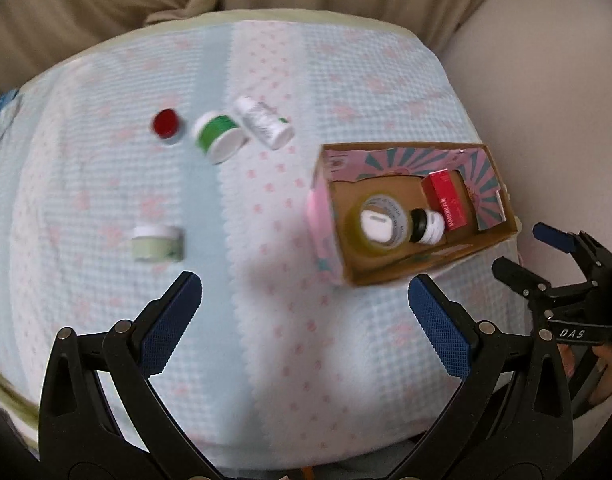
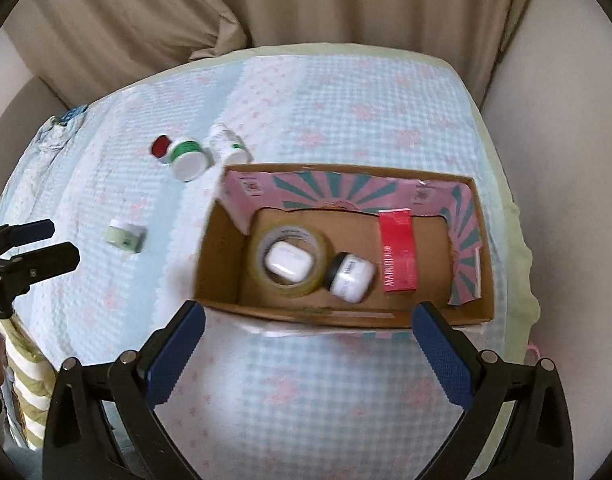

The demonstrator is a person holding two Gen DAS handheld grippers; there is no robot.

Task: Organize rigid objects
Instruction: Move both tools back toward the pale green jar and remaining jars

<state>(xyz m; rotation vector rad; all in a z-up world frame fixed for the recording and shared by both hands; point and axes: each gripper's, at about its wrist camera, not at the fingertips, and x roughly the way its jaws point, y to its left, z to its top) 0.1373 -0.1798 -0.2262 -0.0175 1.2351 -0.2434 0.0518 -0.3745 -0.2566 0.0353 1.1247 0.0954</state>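
Both tongs, left (image 1: 306, 312) and right (image 2: 309, 340), gape empty; cardboard box (image 2: 221, 268) just beyond right.

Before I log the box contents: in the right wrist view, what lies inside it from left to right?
Tape roll with the white case sitting in its hole → small white jar → red box.

Bed (image 2: 346, 120): covered by pale blue checked quilt (image 1: 105, 200) with pink flower print, pale green edging. Beige curtain (image 2: 306, 0) hanging in folds behind far edge. Plain off-white wall (image 2: 566, 140) to right. Green-and-white striped fabric (image 2: 29, 392) at lower left. Light soft, diffuse; faint shadows on quilt.
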